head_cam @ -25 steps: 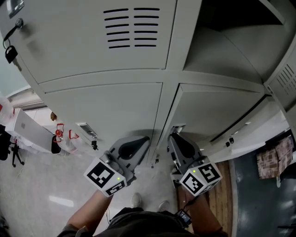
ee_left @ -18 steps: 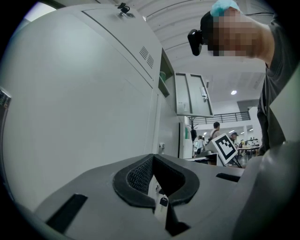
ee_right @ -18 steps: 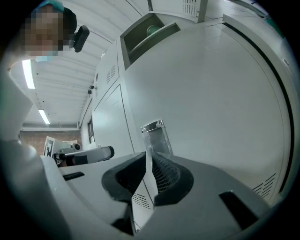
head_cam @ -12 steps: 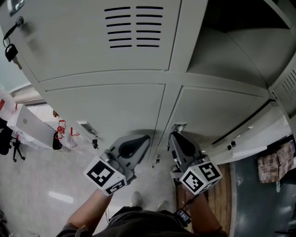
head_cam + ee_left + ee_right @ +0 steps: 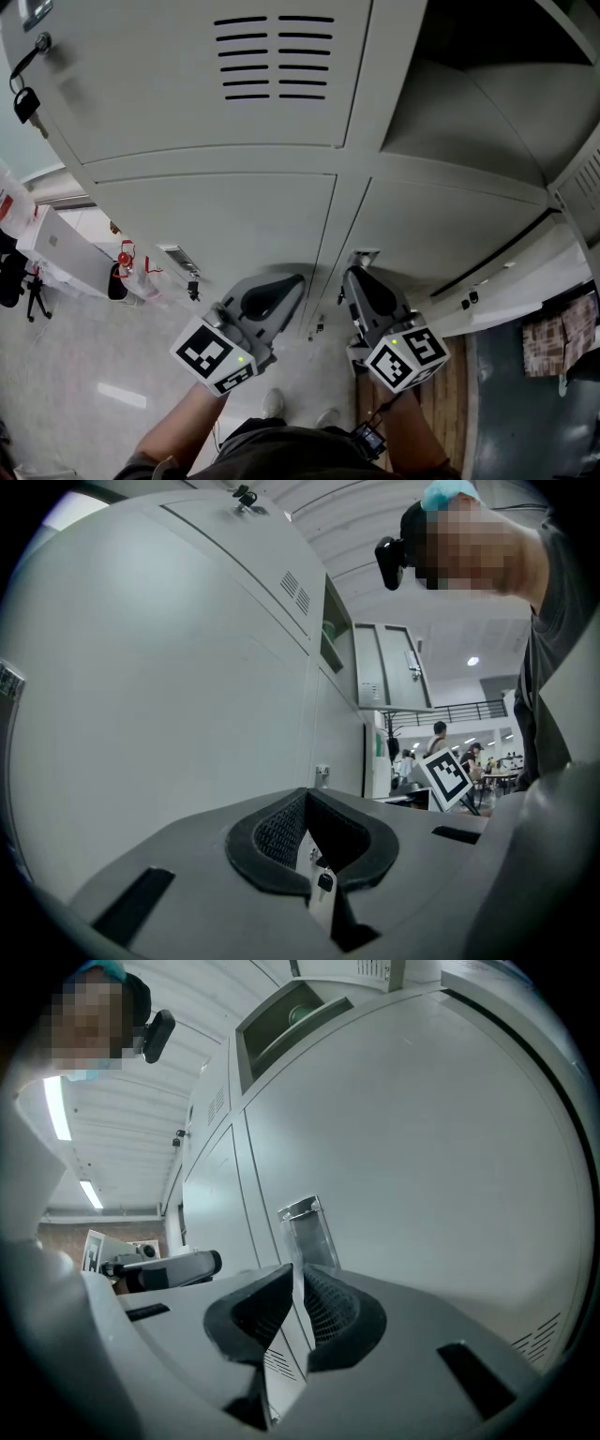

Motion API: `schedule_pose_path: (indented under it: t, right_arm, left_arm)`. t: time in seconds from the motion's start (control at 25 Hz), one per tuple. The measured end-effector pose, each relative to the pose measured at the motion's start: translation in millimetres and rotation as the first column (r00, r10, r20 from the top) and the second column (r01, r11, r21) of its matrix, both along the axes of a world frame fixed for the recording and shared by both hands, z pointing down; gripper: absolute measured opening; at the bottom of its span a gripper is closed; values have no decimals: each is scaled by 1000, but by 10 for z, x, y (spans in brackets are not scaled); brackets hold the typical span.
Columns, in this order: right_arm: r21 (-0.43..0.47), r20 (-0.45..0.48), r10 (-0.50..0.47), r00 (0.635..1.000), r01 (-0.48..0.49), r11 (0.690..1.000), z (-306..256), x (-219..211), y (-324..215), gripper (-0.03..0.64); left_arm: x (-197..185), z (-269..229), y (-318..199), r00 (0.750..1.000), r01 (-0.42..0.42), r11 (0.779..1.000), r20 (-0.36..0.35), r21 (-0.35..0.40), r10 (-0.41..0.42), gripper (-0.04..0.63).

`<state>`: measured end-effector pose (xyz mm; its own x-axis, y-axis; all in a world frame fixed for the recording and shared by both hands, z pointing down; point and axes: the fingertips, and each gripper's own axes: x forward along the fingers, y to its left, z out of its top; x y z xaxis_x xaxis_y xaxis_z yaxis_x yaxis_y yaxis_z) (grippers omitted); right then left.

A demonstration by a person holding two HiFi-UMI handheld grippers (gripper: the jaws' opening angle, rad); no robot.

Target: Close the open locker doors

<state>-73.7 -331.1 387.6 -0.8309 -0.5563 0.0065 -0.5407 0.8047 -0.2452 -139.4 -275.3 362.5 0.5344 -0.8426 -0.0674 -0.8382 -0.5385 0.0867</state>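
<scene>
Grey lockers fill the head view. The upper right locker (image 5: 469,56) stands open with a dark inside, and an open vented door (image 5: 583,159) hangs at the right edge. The lower right door (image 5: 441,225) lies almost flush with its frame. My right gripper (image 5: 352,272) points at that door's metal handle plate (image 5: 362,255) without touching it. Its jaws are closing to a thin slit with nothing between them, the plate (image 5: 305,1227) just beyond the right gripper's (image 5: 293,1269) tips. My left gripper (image 5: 298,279) is shut and empty beside the closed lower left door (image 5: 216,216); the left gripper's (image 5: 306,794) tips meet.
A key with a black fob (image 5: 23,101) hangs from the upper left door's lock. Another lock with a key (image 5: 190,289) sits on the lower left door. Red-and-white items (image 5: 127,262) lie on the floor at the left, and wooden boards (image 5: 450,412) at the right. People stand far off (image 5: 439,738).
The head view has drifted slightly, so the lockers sit a little lower in frame. Both grippers stay in place in front of the lower doors.
</scene>
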Motion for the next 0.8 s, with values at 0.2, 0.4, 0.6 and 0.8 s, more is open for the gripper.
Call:
schedule_pose_path:
  t: [0.2,0.4,0.6,0.8]
  right_arm:
    - [-2,3,-5,1000,5,1000,-11,4,11,41]
    - [10,21,-15,1000,15,1000,-90,59,85,41]
    - [30,36,-14,999,13,999,-200,239,214,41]
    - [48,37,20,999,-22,999,-301,547,337,41]
  left_arm:
    - [24,-10,-7,1000,-2,1000,2,-1,2,9]
    - [88,-28,8,1000,-9,1000,8,2,9,9]
    - [266,-83,56,999,-30,999,20,21,30,9]
    - [547,-147,121,997,-73,997,24,28,72,9]
